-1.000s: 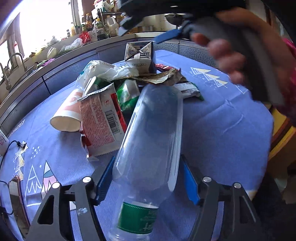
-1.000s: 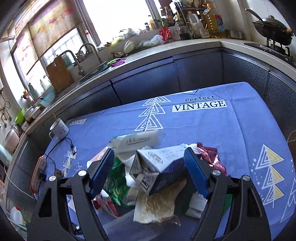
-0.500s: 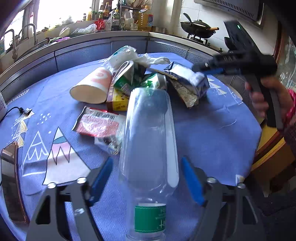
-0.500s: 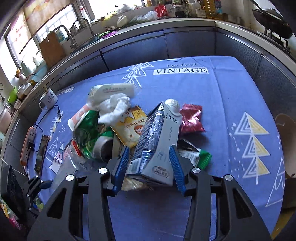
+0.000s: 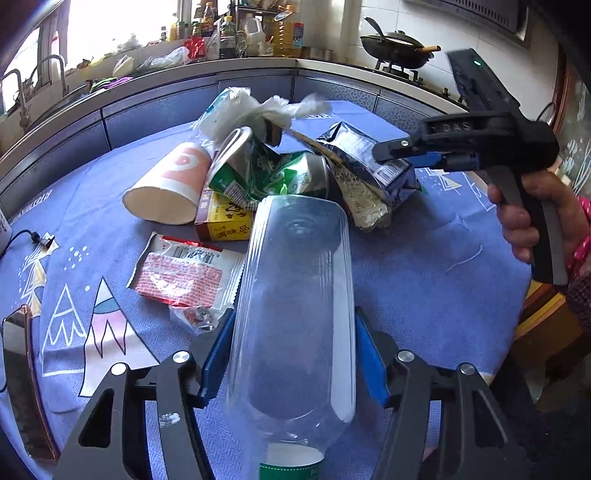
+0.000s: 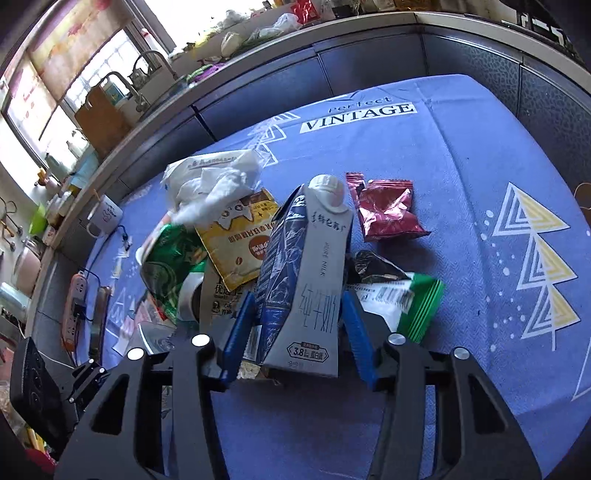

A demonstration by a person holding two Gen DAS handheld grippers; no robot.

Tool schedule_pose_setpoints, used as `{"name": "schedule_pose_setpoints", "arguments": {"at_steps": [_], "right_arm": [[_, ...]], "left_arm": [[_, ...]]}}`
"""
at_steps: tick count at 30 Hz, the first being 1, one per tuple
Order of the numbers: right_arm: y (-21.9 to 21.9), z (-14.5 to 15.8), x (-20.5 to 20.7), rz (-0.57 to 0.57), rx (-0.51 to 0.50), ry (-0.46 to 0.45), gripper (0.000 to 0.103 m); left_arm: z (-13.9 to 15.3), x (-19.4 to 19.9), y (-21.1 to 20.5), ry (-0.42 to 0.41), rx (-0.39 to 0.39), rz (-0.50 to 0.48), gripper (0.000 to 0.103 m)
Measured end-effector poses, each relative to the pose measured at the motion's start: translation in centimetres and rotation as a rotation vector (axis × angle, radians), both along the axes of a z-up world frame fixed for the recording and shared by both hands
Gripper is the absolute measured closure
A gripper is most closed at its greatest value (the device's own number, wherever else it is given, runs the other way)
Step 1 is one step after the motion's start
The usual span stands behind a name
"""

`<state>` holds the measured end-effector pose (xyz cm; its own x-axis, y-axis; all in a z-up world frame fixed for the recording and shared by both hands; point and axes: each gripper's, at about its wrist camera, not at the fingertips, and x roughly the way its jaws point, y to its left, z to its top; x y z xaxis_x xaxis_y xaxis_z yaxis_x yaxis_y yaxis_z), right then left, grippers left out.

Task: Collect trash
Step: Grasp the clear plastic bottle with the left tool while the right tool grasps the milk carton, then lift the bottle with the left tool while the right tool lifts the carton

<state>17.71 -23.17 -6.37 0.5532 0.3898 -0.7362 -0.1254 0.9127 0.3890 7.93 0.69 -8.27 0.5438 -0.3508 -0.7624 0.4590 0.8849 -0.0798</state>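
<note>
The left gripper (image 5: 291, 365) is squeezing in on a clear plastic bottle (image 5: 295, 295). The right gripper (image 6: 295, 328) is closing on a milk carton (image 6: 306, 280). Lots of trash, like the paper cup (image 5: 166, 188) at 10 o'clock, still lies on the table (image 5: 424, 280).

A blue printed cloth (image 6: 461, 155) covers the table, with white triangle patterns and the words "Perfect VINTAGE" near its far edge; a white mug (image 6: 105, 214) stands at the table's far left corner, and an orange power strip (image 6: 75, 306) lies along the left edge with a dark phone (image 5: 22, 380) near it; behind runs a kitchen counter with a sink tap (image 6: 147, 59), a wooden board (image 6: 101, 118) and bottles (image 5: 229, 33); a wok (image 5: 393, 42) sits on the stove.
</note>
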Motion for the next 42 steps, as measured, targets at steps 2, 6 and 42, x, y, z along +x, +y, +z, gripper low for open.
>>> {"name": "schedule_pose_setpoints", "arguments": {"at_steps": [2,6,42], "right_arm": [[-0.6,1.4,-0.9,-0.009,0.053,-0.048,0.103],[-0.7,3.4,-2.3,-0.021,-0.005,-0.150,0.102],[1.3,2.2,-3.3,-0.016,-0.119,-0.157,0.060]], "left_arm": [[0.7,0.0,0.6,-0.003,-0.020,0.011,0.043],[2.1,0.1,1.5,0.004,-0.084,0.013,0.043],[7.2,1.0,2.7,-0.065,-0.220,0.026,0.042]]}}
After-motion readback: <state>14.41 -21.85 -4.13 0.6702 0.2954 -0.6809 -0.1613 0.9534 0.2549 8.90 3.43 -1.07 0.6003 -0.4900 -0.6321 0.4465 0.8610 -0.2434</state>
